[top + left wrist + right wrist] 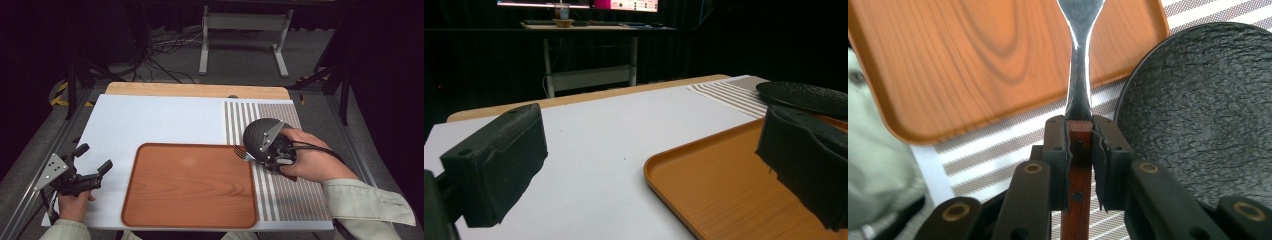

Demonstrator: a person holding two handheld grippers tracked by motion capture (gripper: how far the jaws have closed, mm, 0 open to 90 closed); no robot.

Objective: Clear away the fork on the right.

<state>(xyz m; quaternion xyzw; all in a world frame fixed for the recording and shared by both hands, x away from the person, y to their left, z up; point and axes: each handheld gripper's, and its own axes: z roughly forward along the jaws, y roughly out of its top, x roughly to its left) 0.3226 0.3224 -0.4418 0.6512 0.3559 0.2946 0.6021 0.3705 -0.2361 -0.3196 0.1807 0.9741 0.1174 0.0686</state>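
Looks about halfway, going by the layout; desk [150,120] with white sheet and striped mat [290,190] set out, wooden tray [190,185] lying bare on the near side, nothing on it yet; black plate [260,132] sitting on the mat just right of the tray, partly covered by the right hand-held gripper [257,155]; fork [1080,60] already picked up, clamped by its reddish wooden handle between the closed jaws, head poking out over the tray's right edge; probably still left: setting the fork down, maybe shifting the plate too; left hand-held gripper [92,160] idling wide open, nothing in it, off the tray's left side above the white sheet.

Hard to make out: fork tines cut off at the top of the right gripper view; tiny and blurry from above; can't tell if the fork tip touches the tray or floats above it; plate's near rim hidden behind the gripper.
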